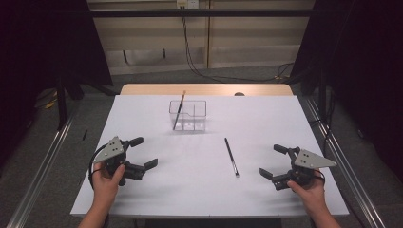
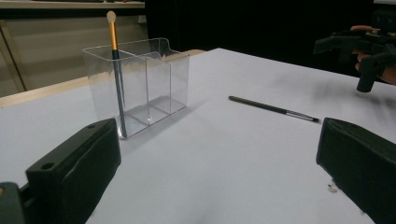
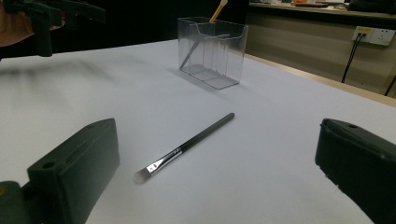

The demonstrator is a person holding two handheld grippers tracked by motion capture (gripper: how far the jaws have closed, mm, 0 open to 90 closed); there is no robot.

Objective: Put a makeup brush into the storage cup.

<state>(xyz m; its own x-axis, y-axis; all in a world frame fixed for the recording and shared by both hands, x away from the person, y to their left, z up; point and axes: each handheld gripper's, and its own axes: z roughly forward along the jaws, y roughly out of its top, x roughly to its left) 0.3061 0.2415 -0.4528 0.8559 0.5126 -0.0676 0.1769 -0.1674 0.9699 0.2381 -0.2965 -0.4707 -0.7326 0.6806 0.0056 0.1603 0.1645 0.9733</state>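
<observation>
White table (image 1: 142,199) bare between both claws, left claw (image 1: 145,153) and right claw (image 1: 272,160) apart, black brush (image 1: 231,156) lying free

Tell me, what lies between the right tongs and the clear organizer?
The dark brush lies flat on the white table between the right tongs and the clear organizer, in the right gripper view.

Two hands, two tools, both with jaws spread wide and nothing between them.

The left hand (image 1: 107,183) grips the left tool (image 1: 142,153) low at the near left of the worktop, its jaws angled inward to the right. The right hand (image 1: 308,187) grips the right tool (image 1: 272,160) at the near right, its jaws pointing left toward the other. Both forearms enter from the bottom edge, well apart.
</observation>
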